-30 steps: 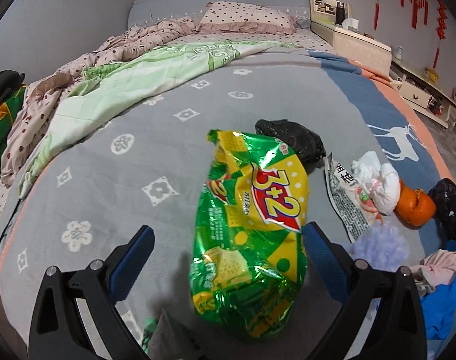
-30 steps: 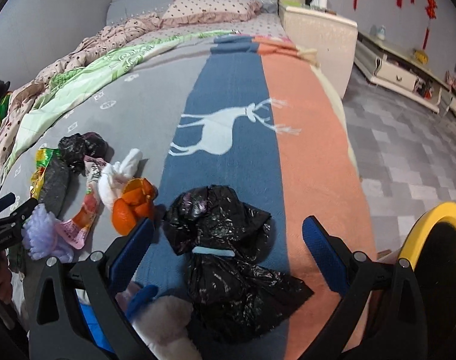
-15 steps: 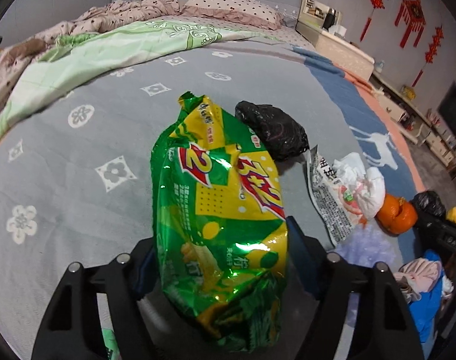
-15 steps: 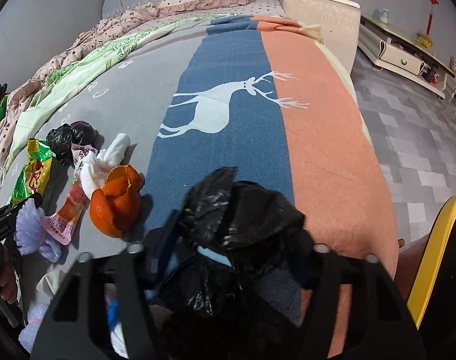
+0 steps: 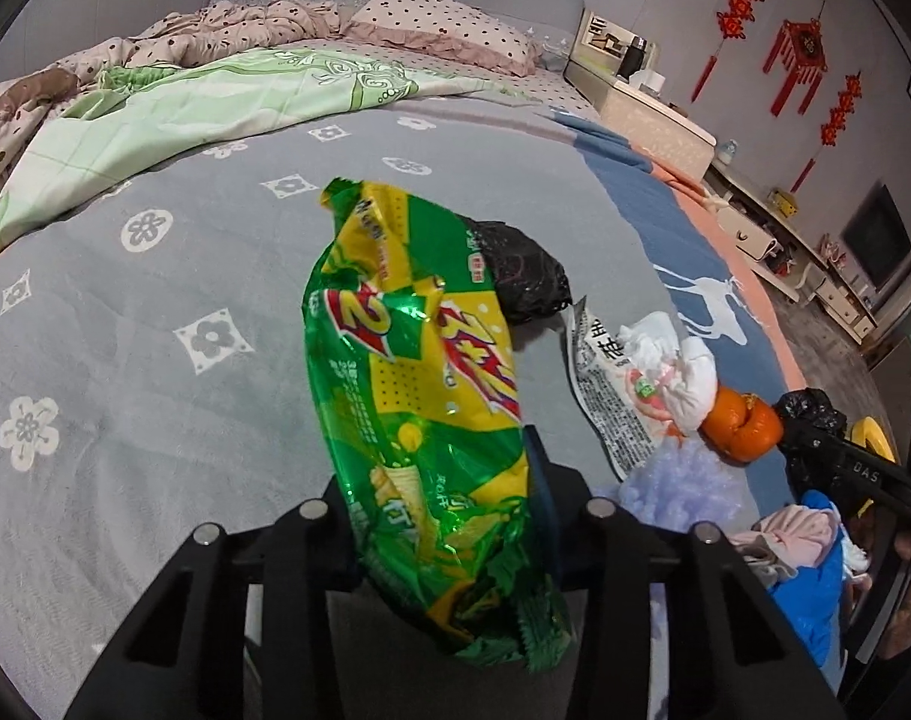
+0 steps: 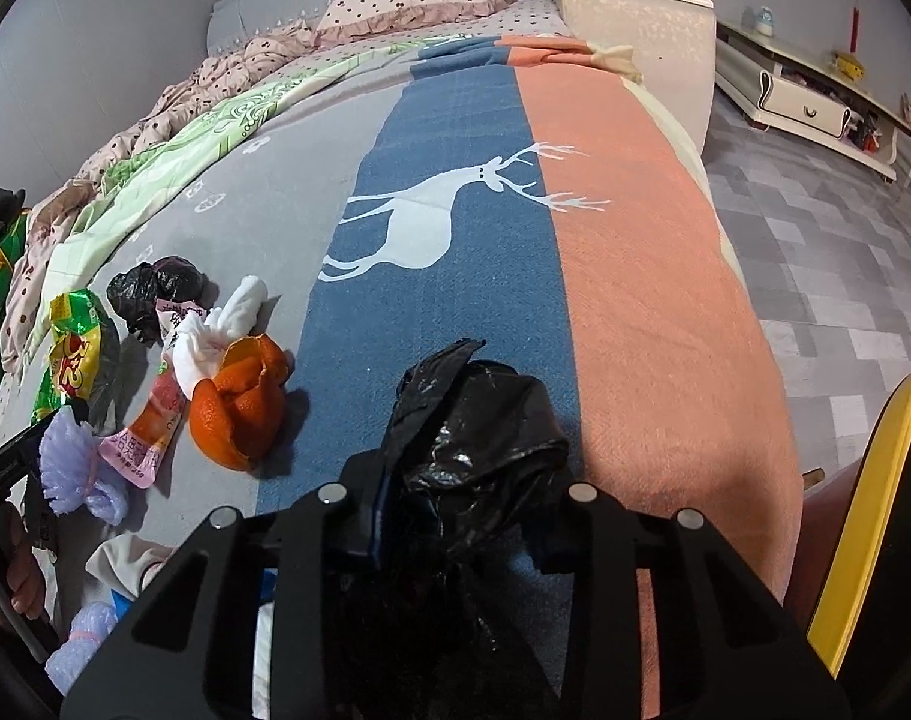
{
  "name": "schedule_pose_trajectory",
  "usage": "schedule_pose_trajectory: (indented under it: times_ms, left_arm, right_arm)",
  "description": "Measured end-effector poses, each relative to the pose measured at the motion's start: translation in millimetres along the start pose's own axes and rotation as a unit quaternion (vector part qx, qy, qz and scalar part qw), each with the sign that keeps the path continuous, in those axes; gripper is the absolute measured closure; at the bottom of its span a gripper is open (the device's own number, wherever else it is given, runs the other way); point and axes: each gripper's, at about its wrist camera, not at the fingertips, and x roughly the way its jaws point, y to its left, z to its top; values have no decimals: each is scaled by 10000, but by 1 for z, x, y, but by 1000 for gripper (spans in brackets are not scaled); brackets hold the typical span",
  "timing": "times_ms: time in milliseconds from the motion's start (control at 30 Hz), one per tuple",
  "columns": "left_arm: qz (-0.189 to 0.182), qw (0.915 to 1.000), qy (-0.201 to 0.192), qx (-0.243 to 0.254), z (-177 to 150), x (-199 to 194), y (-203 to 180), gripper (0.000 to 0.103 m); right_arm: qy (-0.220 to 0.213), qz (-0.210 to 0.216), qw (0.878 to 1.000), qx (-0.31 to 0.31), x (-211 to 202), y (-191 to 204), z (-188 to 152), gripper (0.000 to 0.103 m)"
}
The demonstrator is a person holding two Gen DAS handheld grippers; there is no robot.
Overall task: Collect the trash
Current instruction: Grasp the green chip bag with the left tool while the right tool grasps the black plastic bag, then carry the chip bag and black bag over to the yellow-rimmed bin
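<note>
While both tools squeeze shut, each one has a piece of trash between its fingers. The left tool (image 5: 440, 516) has just been closing, and its pads now press on the green and yellow snack bag (image 5: 416, 396), which sticks up and away from the tool over the grey bed cover (image 5: 125, 360). The right tool (image 6: 455, 516) has just been closing too, and it pinches the crumpled black plastic bag (image 6: 476, 438), which bulges out ahead of its fingers over the blue stripe of the bed cover.

Just past the snack bag lies a small black bag (image 5: 524, 276). To the right of the left tool sit a printed wrapper (image 5: 602, 396), a white tissue wad (image 5: 674, 372), an orange peel (image 5: 740, 429) and a pale purple plastic puff (image 5: 683, 483). Closer in on that side lies some pink and blue cloth (image 5: 809, 546).

From the right tool, the same heap sits off to the left, with a pink sachet (image 6: 146, 438) among it. On the far right of that tool is a yellow rim (image 6: 875, 516), which may be a bin, but I cannot tell for sure.

I think the job has only begun. Two pieces are picked up but not yet dropped anywhere. The small black bag, wrapper, tissue, peel, sachet and purple puff are all left to collect.
</note>
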Motion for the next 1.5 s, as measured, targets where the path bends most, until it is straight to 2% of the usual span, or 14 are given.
schedule_pose_trajectory:
  times_ms: [267,367,600,733,900,1167,1500]
  left_arm:
    - [9,9998,-191,20,0,-28,-2,66]
    - [-77,9996,-241,-86,0,-39,1,66]
    - [48,9989,-461,-27,-1,-64,-5,66]
    - [113,9982,-581,110,-1,-80,-17,66]
    - [-30,9970,-714,283,-2,-104,-38,66]
    - [-247,9942,-903,523,0,-135,-75,66]
    - [-530,9907,-859,911,4,-143,-133,66]
  right_arm:
    - [-83,110,9999,32,-8,-2,-4,74]
    - [-237,214,9995,12,-15,-2,-4,74]
    - [-544,467,9974,-42,-39,3,-3,74]
    - [-668,584,9960,90,-62,0,-7,74]
    - [-736,716,9942,314,-86,-9,-10,74]
    - [-1117,740,9905,315,-148,-16,-11,74]
    - [-1394,690,9865,505,-215,-54,-9,74]
